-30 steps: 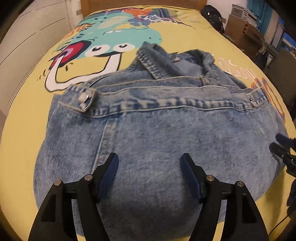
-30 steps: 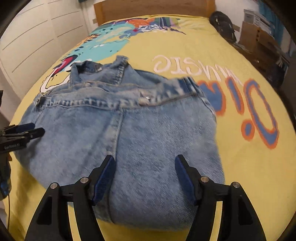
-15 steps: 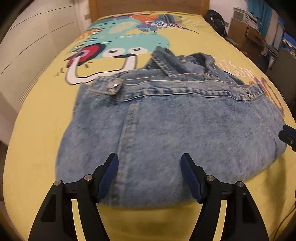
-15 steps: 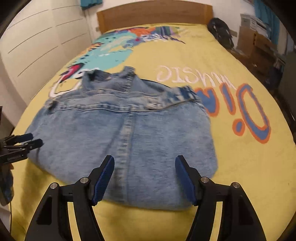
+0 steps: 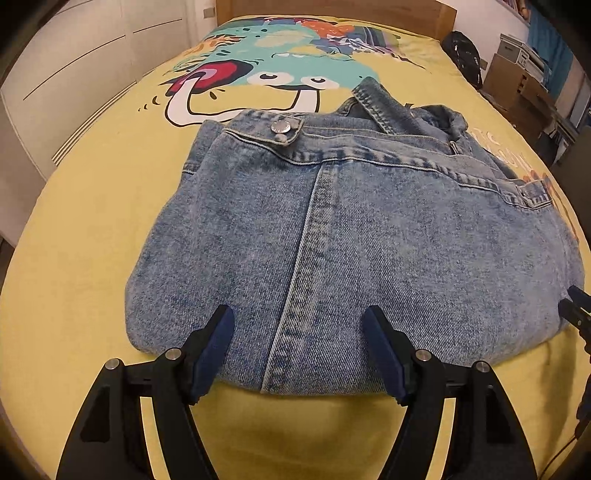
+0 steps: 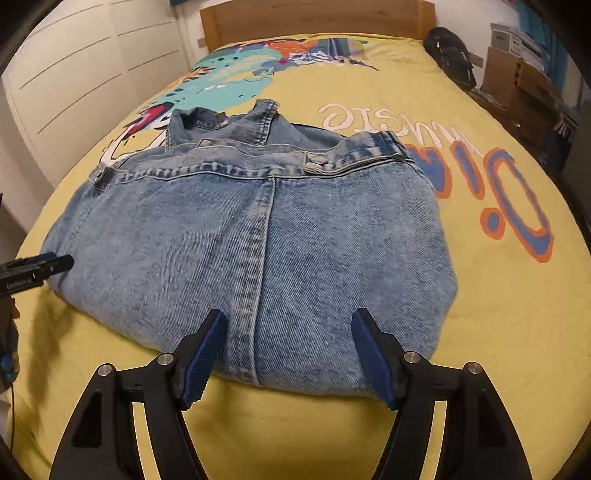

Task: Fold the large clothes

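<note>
A folded denim jacket [image 5: 369, 236] lies on the yellow bedspread [image 5: 92, 229], its collar toward the wooden headboard [image 6: 314, 18] and its long side running across the bed. The left gripper [image 5: 301, 350] and right gripper [image 6: 286, 349] hang at the jacket's near fold, both spread wide and holding nothing, each well apart from the other.

A bedroom in a home.

A bed [image 6: 369, 424] fills the view, spread with a yellow cover printed with a cartoon creature and big lettering, and a wooden headboard [image 6: 310, 18] stands at its far end. White panelled wardrobe doors [image 6: 74, 74] run along one side; on the other, a black bag [image 6: 450, 55] and stacked cardboard boxes [image 6: 517, 77] crowd the wall.
</note>
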The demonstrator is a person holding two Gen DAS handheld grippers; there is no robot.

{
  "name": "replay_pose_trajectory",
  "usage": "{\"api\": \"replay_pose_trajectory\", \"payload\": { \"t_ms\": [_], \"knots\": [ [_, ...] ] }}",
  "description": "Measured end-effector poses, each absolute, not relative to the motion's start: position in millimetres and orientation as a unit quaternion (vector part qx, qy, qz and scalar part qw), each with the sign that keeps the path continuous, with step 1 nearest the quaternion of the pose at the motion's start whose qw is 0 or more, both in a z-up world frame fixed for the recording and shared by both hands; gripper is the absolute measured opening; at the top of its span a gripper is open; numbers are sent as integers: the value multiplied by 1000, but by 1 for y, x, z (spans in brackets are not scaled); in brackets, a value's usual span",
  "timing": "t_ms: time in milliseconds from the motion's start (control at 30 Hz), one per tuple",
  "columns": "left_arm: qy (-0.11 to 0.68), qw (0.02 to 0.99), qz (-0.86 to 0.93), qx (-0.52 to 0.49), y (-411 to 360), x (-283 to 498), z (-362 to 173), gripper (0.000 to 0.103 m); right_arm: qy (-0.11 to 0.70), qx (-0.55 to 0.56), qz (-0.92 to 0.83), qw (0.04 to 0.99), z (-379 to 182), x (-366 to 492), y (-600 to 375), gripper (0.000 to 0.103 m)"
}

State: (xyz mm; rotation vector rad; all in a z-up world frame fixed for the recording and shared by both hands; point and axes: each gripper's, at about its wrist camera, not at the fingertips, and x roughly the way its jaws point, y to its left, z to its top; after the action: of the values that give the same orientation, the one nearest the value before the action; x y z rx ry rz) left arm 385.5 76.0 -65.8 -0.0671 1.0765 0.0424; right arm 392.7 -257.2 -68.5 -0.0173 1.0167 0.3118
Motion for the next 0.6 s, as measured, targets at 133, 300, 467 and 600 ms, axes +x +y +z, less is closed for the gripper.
{"api": "replay_pose_trajectory", "payload": {
  "t_ms": [133, 300, 467, 600],
  "knots": [
    [493, 869, 32, -36, 82, 379, -53, 67, 473, -11, 138, 870, -56, 390, -258, 72],
    [497, 865, 46, -47, 91, 380, -60, 67, 463, -12, 144, 875, -52, 393, -250, 72],
    [491, 869, 47, -43, 91, 377, -68, 68, 475, -18, 143, 868, -71, 395, -247, 73],
    [487, 871, 45, -50, 93, 376, -71, 70, 473, -26, 147, 868, -73, 393, -248, 75]
  ]
}}
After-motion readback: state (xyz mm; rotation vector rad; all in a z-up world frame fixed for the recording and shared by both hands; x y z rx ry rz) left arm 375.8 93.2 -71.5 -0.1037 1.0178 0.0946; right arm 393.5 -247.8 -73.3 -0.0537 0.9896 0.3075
